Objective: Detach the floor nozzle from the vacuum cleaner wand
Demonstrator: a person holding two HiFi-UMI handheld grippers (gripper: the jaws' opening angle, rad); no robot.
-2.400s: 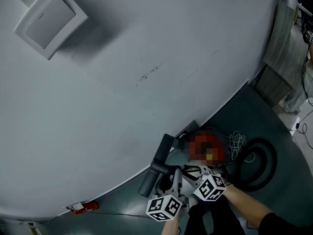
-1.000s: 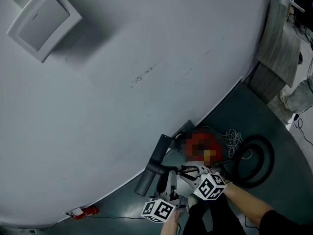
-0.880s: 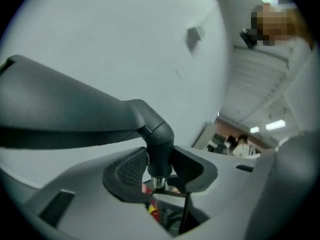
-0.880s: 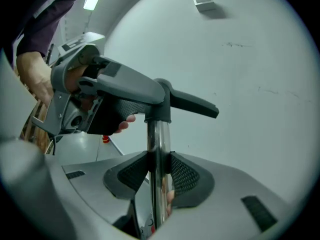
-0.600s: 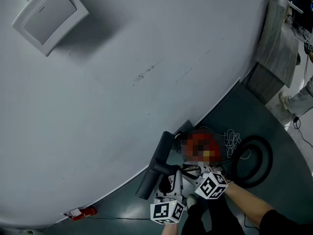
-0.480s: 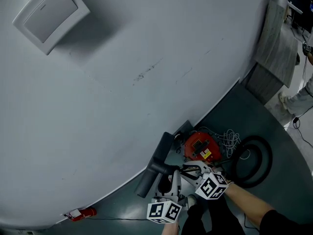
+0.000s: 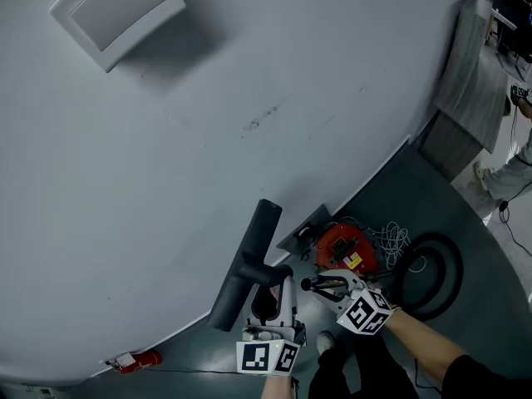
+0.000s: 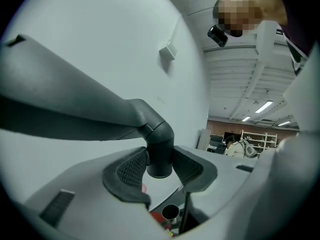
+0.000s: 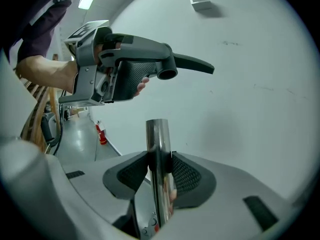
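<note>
The dark grey floor nozzle (image 7: 247,264) hangs in front of the wall, apart from the wand. My left gripper (image 7: 266,299) is shut on the nozzle's round neck (image 8: 159,154), and the wide head (image 8: 70,111) runs off to the left. My right gripper (image 9: 159,171) is shut on the chrome wand (image 9: 158,149), whose bare open end points up. In the right gripper view the nozzle (image 9: 150,64) and the left gripper (image 9: 95,71) float above and left of the tube. In the head view the right gripper (image 7: 326,286) holds the wand tip (image 7: 307,285) just right of the nozzle.
The red vacuum body (image 7: 342,250) lies on the floor by the wall, with a white cable coil (image 7: 391,239) and a looped black hose (image 7: 434,277) to its right. A red fire extinguisher (image 7: 137,359) stands at lower left. A grey box (image 7: 116,7) hangs on the wall.
My left gripper has risen and rolled, carrying the nozzle up and left, away from the wand's end. The right gripper and the wand have stayed where they were.
</note>
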